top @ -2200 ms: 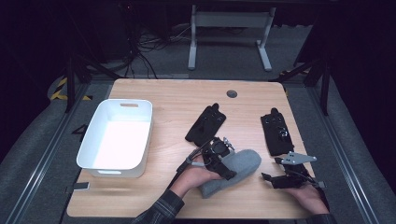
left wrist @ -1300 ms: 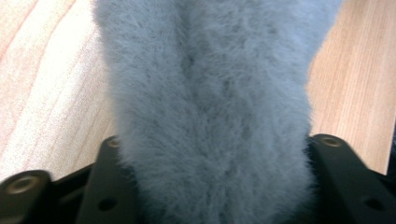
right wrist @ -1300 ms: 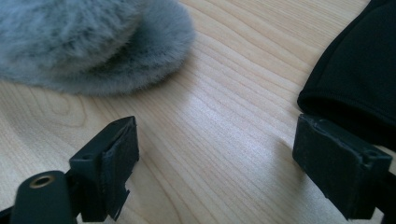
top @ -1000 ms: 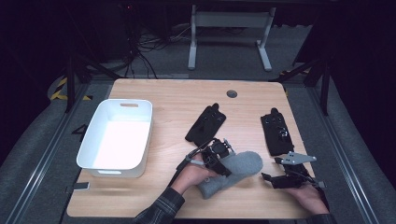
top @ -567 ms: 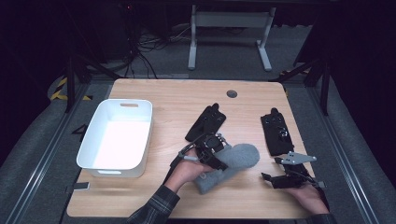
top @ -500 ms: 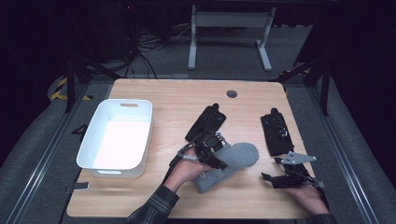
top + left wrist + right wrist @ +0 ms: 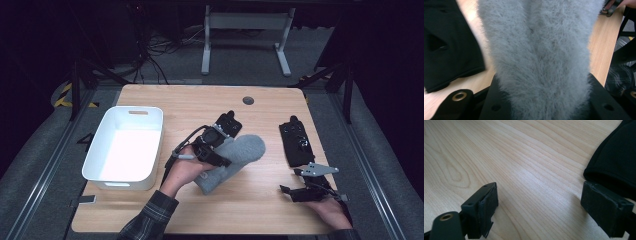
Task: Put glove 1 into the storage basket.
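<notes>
My left claw point(image 7: 216, 145) is clamped on the grey slipper point(image 7: 235, 157), lifting it over the table point(image 7: 200, 100), right of the white bin point(image 7: 125, 145); my right claw point(image 7: 306, 187) rests wide apart beside a black pouch point(image 7: 296, 144)

Tub point(image 7: 125, 150) by table point(image 7: 260, 205) left edge; slipper point(image 7: 230, 160) mid-table, pad point(image 7: 226, 125) just behind it; second pad point(image 7: 296, 145) toward right edge, right gripper point(image 7: 295, 192) before it.
</notes>
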Motion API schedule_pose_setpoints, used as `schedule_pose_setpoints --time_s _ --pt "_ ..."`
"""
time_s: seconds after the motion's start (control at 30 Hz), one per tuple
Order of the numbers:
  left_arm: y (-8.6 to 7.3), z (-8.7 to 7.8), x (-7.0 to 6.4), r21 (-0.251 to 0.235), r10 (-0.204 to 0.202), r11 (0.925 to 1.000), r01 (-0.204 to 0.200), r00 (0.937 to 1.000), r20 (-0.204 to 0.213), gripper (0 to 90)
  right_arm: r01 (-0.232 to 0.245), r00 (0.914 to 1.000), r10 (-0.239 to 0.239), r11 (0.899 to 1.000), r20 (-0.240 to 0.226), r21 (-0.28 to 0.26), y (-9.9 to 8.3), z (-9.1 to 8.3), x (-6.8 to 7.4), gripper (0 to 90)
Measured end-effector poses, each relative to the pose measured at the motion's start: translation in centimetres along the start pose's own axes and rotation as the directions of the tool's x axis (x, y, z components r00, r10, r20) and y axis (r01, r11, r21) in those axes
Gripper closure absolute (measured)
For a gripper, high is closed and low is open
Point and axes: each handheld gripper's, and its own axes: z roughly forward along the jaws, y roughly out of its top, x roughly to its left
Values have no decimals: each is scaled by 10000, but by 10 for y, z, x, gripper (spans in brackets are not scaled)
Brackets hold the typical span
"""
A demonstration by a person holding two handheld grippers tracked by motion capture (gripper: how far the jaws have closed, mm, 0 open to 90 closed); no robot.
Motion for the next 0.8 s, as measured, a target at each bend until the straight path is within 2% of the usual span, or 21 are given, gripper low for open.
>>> schedule_pose_setpoints --time_s 0.3,0.33,0.43,0.47,0.6,0.67,0.8 --pt "-3 -37 15 -307 -372 9989 359 9984 -419 663 -3 10000 3 10000 -4 -1 0 0 0 148" --pt "-4 -46 18 -365 -480 9983 462 9976 -492 664 -1 10000 1 10000 -4 -1 0 0 0 148" --pt "-6 -55 22 -499 -593 9972 564 9965 -591 664 1 10000 -1 10000 -4 -1 0 0 0 148" --pt "-7 -63 25 -550 -653 9966 613 9951 -743 664 -3 10000 3 10000 -4 1 0 0 0 148" --pt "-11 -75 30 -675 -792 9950 734 9931 -867 664 -5 10000 5 10000 -5 0 0 0 0 148" --pt "-16 -89 36 -811 -986 9926 906 9900 -1010 664 -1 10000 1 10000 -6 -1 0 0 0 148" --pt "-21 -101 43 -924 -1194 9897 1089 9860 -1162 664 -5 10000 5 10000 -6 1 0 0 0 148"
